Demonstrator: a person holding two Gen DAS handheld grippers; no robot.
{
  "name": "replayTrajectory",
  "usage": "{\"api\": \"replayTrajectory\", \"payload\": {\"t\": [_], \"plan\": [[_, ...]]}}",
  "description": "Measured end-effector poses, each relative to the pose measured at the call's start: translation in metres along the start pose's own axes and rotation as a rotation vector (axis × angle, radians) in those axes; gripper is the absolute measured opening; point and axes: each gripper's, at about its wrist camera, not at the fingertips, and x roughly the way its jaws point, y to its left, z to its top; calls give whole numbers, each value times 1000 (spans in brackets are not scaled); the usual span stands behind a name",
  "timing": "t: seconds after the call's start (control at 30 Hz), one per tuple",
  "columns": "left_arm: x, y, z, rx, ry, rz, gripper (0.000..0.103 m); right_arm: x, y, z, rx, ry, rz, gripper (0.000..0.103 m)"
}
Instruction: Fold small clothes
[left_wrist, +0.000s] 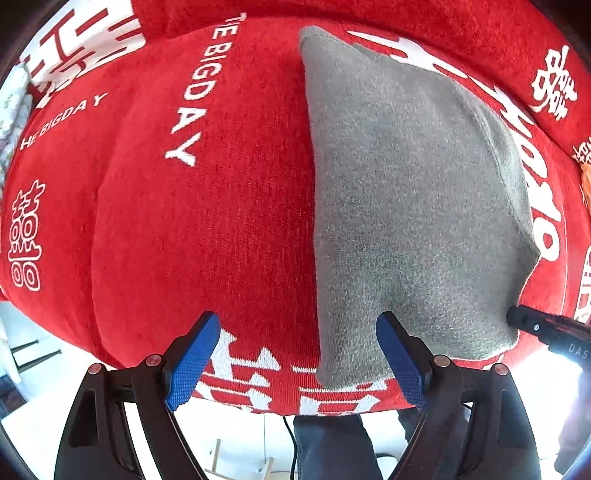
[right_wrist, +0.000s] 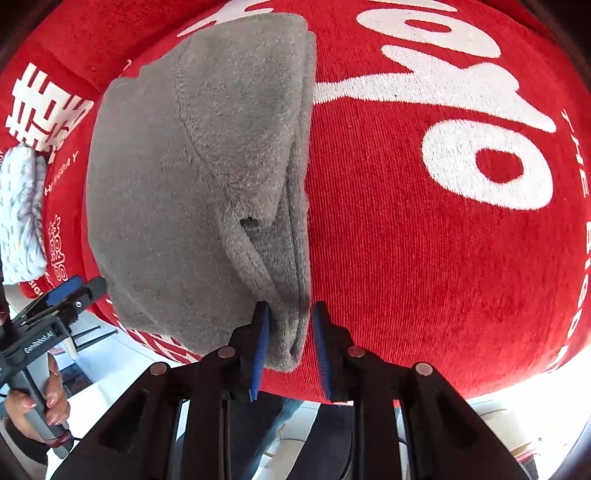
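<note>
A folded grey fleece garment (left_wrist: 406, 206) lies flat on a red cloth (left_wrist: 184, 221) printed with white lettering and Chinese characters, which covers the surface below; whether that surface is a table cannot be told. The garment's long axis runs away from both cameras, from the near edge of the cloth toward its far side. In the left wrist view its left edge is straight and nearly vertical, while its right edge slants, so the shape narrows toward the far end and is widest near the front. In the right wrist view the garment (right_wrist: 192, 177) shows stacked layers along its right edge, a curved seam across the top layer, and a small dark opening near the middle. The left tool (left_wrist: 295, 354) hangs over the near edge with its blue-padded fingers (left_wrist: 192, 365) spread wide, one over bare red cloth and the other over the garment's near left corner, gripping nothing. The right tool (right_wrist: 290, 347) straddles the garment's near right corner, its blue pads drawn fairly close on either side of the layered edge; whether they actually pinch the fabric cannot be told. A white patterned cloth (right_wrist: 20, 214) lies at the far left of the right wrist view, apart from the garment.
</note>
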Motion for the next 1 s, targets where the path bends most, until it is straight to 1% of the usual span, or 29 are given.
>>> {"api": "replayTrajectory", "payload": {"t": [0.23, 0.4, 0.43, 0.53, 0.57, 0.67, 0.8, 0.87, 1.0], "plan": [[-20, -4, -7, -3, -9, 9, 87, -16, 12, 0, 6, -13, -14, 27], [-29, -8, -11, 9, 0, 16, 87, -35, 12, 1, 21, -33, -16, 27], [-31, -9, -13, 8, 4, 14, 87, -39, 11, 0, 25, -34, -15, 28], [-37, -13, -18, 17, 13, 10, 87, -52, 10, -5, 33, -41, -9, 38], [-40, -15, -21, 28, 15, 11, 87, -56, 11, -8, 31, -45, -10, 39], [-47, -21, -29, 57, 19, 12, 87, -59, 15, -14, 33, -47, -11, 39], [-59, -23, -32, 46, 22, 11, 87, -67, 19, -17, 56, -40, 9, 40], [-70, -22, -33, 37, 9, 9, 87, -75, 24, -19, 51, -49, 17, 51], [-90, -21, -32, 47, -18, 13, 87, -93, 37, -21, 7, -71, -11, 52]]}}
